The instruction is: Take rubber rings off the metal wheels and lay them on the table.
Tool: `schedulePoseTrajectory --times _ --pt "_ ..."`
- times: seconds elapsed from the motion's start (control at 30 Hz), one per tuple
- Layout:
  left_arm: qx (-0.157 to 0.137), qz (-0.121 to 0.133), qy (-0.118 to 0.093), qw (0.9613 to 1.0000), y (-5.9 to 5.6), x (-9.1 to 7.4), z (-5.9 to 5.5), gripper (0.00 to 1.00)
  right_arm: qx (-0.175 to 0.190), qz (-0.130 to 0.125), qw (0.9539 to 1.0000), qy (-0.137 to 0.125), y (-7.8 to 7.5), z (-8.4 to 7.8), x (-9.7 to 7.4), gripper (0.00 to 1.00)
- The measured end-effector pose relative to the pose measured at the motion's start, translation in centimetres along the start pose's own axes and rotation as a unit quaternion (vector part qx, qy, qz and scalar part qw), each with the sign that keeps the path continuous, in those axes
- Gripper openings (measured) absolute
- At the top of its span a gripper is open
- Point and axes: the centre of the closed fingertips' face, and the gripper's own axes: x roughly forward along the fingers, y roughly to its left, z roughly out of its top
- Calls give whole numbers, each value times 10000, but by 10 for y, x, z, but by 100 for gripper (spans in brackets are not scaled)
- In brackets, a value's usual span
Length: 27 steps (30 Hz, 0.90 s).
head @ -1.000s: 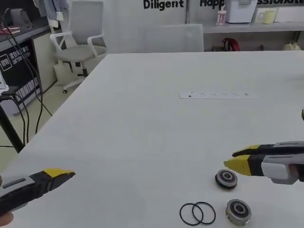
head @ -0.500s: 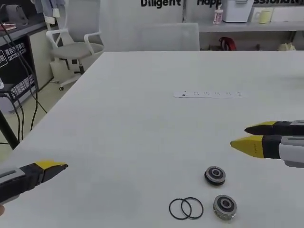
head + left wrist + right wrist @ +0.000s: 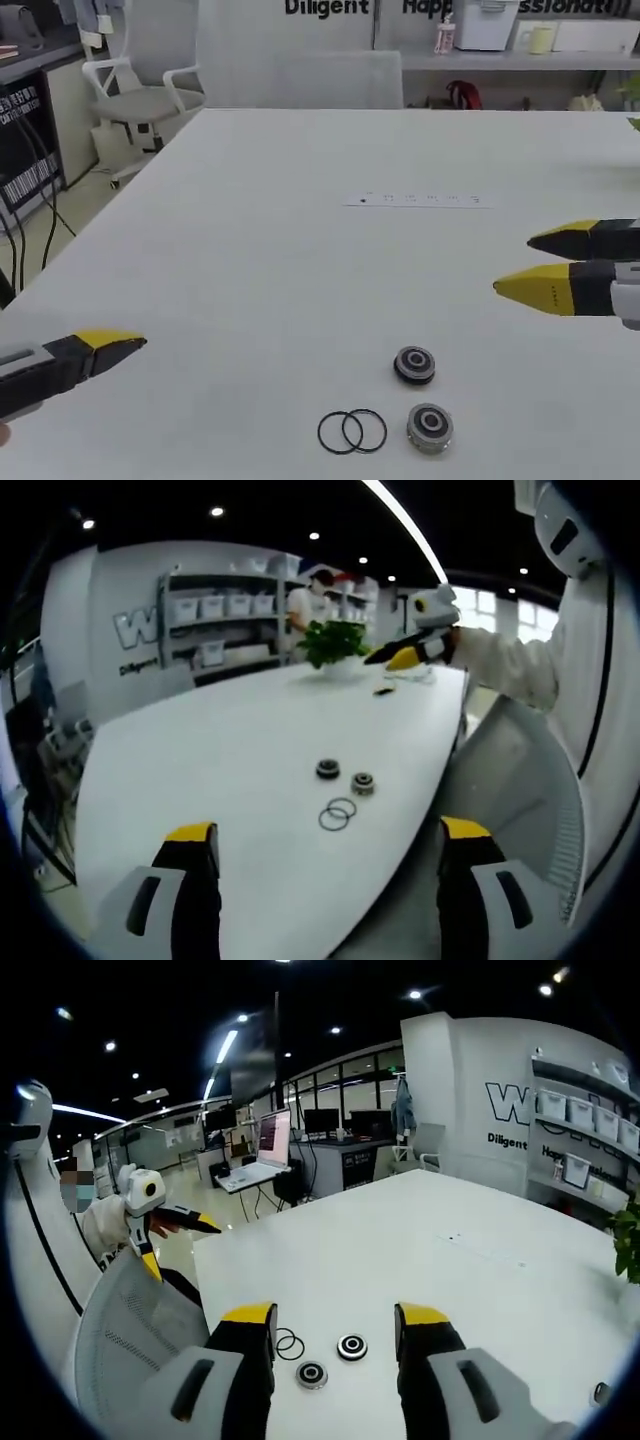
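Blk rubber rings (image 3: 352,431), silver wheels (image 3: 430,427) (dark hubs), white table (image 3: 250,250), yellow-tipped left gripper (image 3: 327,830), right gripper (image 3: 512,264)

Left gripper (image 3: 327,832) low, fingers (image 3: 190,845) wide apart; right gripper (image 3: 512,264) level, fingers (image 3: 545,288) parted, pointing leftward

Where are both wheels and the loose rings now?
far wheel (image 3: 415,365), head view, on its hub.
near wheel (image 3: 430,426), head view, on its hub.
rubber rings (image 3: 352,413), head view, at their upper crossing.
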Motion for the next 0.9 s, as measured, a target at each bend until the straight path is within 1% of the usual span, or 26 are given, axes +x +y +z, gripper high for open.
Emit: schedulePoseTrajectory --times 0.17,0.27,0.4,0.5,0.57,0.63,0.73,0.8,0.9 --pt "-11 54 -44 10000 -1 1 6 91 -37 -48 10000 26 -8 -4 -13 44" --pt "-21 62 -147 9999 -3 2 15 90 -10 -73 10000 10 -11 -7 -19 44" --pt "-14 61 -229 9997 -7 3 24 90 21 -59 10000 36 -12 -17 -25 43" --pt "68 109 -213 9997 -6 4 28 90 61 -67 9999 82 -14 -29 -31 43" --pt "88 142 -222 9996 -4 5 31 90 81 -77 9999 90 -15 -34 -35 43" --pt "81 177 -301 9994 -3 7 36 90 161 -73 9998 50 -16 -39 -40 43" --pt "69 146 -479 9987 -6 12 45 90 222 -63 9997 33 -18 -48 -44 43" --pt "73 107 -520 9986 -9 17 49 89 261 -99 9996 35 -19 -53 -46 42" --pt "151 50 -522 9985 -12 23 52 88 318 -62 9995 -1 -17 -56 -48 42"
